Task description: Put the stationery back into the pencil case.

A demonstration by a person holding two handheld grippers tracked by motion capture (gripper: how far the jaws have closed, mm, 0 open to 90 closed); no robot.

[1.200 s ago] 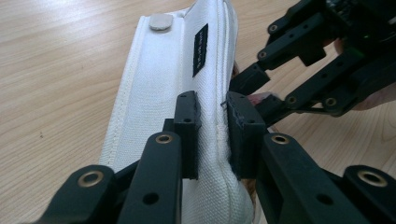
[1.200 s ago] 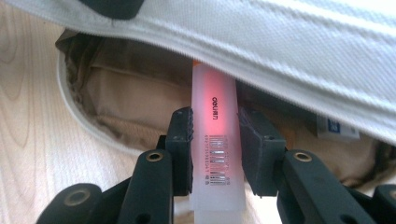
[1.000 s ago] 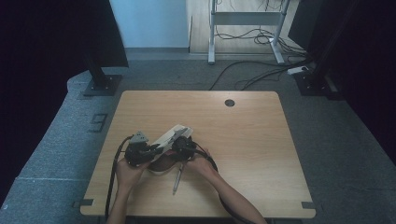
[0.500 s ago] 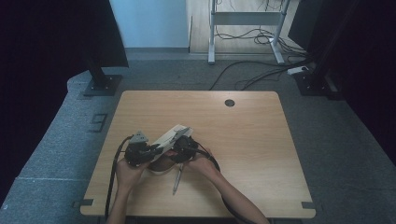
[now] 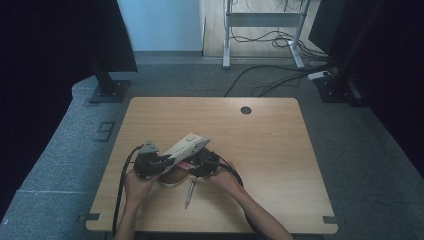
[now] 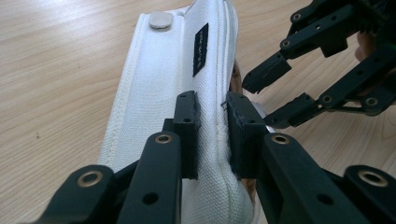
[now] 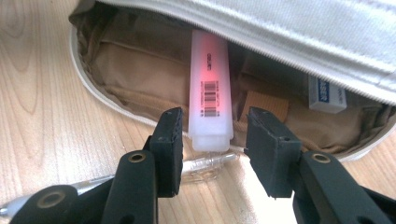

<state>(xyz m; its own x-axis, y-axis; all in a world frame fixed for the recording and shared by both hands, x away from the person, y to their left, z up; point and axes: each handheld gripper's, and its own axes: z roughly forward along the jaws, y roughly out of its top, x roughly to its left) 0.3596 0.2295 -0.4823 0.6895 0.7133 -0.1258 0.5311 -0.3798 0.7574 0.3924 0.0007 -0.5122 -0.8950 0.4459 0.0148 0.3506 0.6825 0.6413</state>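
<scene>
Near the tabletop's (image 5: pixel 270 130) front edge, the left gripper (image 6: pixel 212 135) pinches the white pencil case's (image 6: pixel 163 93) flap. The right gripper (image 7: pixel 212 151), jaws apart, brackets a translucent tube (image 7: pixel 210 88), seemingly untouched.

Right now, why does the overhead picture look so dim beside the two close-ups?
High view: the room's edges fall into black and only the table catches soft light. Left gripper view: the white pouch is bright, the near jaws slightly soft. Right gripper view: the translucent tube glows pink, and glare whitens the wood below.
</scene>
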